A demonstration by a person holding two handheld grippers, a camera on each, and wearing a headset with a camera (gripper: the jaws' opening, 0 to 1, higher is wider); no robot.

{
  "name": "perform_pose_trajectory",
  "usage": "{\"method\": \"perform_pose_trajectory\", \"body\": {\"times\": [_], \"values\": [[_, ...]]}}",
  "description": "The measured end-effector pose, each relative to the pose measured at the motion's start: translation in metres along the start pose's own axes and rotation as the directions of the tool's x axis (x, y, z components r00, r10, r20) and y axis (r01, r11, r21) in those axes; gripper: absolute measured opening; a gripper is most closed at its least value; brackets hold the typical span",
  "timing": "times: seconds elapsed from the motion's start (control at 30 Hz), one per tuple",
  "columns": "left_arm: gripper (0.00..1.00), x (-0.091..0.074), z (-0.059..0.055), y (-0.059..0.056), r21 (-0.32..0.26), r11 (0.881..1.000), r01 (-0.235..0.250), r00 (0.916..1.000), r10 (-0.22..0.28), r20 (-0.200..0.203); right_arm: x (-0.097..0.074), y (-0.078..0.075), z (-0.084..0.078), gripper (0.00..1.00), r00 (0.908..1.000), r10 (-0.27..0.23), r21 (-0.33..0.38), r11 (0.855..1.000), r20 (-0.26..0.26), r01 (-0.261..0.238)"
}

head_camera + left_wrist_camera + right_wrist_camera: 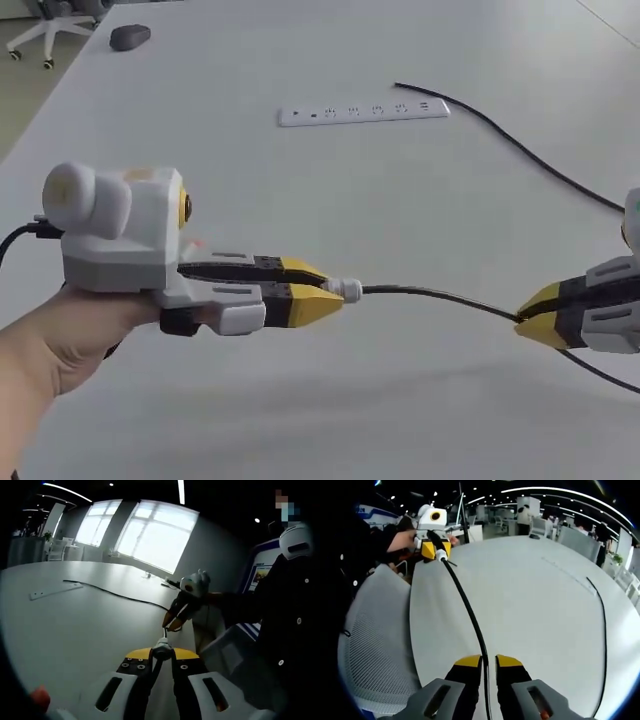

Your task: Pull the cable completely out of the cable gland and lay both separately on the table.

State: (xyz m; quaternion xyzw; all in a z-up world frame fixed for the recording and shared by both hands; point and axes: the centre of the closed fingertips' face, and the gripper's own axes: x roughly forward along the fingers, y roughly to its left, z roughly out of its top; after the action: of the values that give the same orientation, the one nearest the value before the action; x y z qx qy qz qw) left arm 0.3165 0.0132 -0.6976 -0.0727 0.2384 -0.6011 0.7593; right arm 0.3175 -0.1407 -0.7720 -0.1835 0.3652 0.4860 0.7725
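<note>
White plastic: we see the cable gland (346, 290), small and rounded, pinched between the yellow tips of the left gripper (328, 290); its cable-side end pokes out beyond them.
Black sheath: the cable (440, 294) is thin, round and smooth. It leaves the gland, sags slightly on its way to the right gripper (528, 318), then trails on toward the table's near right corner.
Left jaws: narrow, clamped on the gland, which sits right at the tips in our left gripper view.
Right jaws: narrow, closed around the cable, which passes down between the yellow tips in our right gripper view.
Where they are: gland and cable both hang in the air above the near part of the table (300, 200), the gland threaded on the cable.
Table: matte white and smooth.
Far side: a flat white power strip (363, 112) lies toward the far edge; a black lead (520, 150) runs from its right end toward the right edge; a dark mouse (130, 37) sits near the far left corner.
Hand: a hand (60, 340) grips the left gripper's grey-white body.
</note>
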Motion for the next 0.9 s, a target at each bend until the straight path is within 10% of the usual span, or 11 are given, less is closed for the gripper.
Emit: {"method": "perform_pose_trajectory", "body": {"times": [0.43,0.73,0.9], "values": [[0.15,0.002,0.001,-0.003,0.001,1.0,0.012,0.9999,-0.012,-0.002,-0.001,0.035,0.056,0.11,0.9905,0.083,-0.137,0.988,0.11,-0.067],[0.15,0.003,0.001,-0.005,0.013,1.0,0.022,0.9997,-0.022,-0.011,0.003,0.07,0.127,0.1,0.9545,0.175,-0.28,0.954,0.242,-0.104],[0.15,0.003,0.001,-0.006,0.012,1.0,0.025,0.9996,-0.025,-0.011,0.014,0.081,0.139,0.08,0.9471,0.216,-0.313,0.94,0.237,-0.137]]}}
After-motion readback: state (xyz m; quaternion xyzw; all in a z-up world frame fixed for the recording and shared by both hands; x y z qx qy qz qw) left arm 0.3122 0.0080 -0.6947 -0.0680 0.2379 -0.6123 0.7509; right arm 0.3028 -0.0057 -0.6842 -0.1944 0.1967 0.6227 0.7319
